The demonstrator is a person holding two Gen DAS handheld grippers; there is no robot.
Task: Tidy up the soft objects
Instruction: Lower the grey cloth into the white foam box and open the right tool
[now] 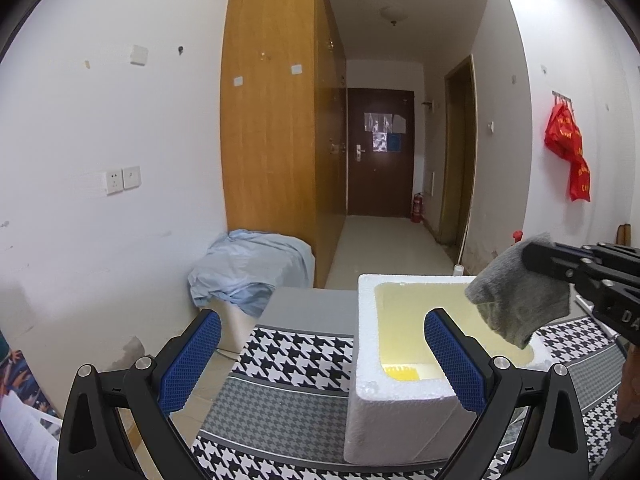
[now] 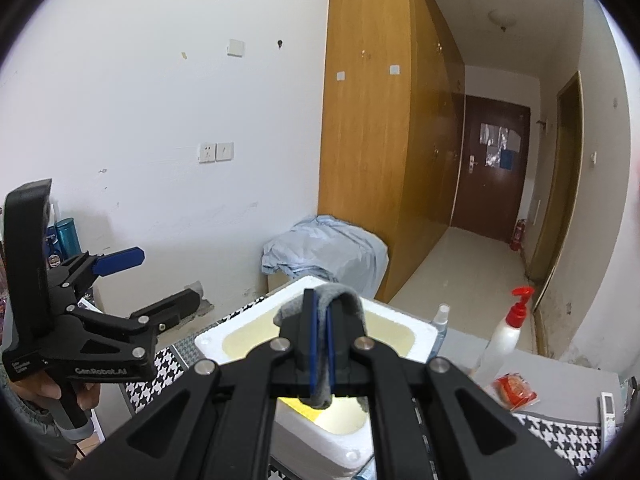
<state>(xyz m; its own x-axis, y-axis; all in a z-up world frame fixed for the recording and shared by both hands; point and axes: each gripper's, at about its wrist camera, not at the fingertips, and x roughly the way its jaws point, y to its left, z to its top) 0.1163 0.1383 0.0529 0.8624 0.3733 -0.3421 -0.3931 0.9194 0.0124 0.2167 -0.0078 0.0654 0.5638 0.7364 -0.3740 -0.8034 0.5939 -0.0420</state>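
right gripper [image 2: 319, 344] clamped on limp grey knit sock [image 1: 516, 300], hanging over open white foam box [image 1: 394, 408] | left gripper [image 1: 320, 364] fingers apart, empty | tip: centre sock over cavity, lower, then release

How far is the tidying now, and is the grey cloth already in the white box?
Not yet. The right gripper is shut on the grey cloth, which hangs over the white foam box. The box shows only something yellow at its bottom. The left gripper is open and empty. Releasing the cloth into the box remains.
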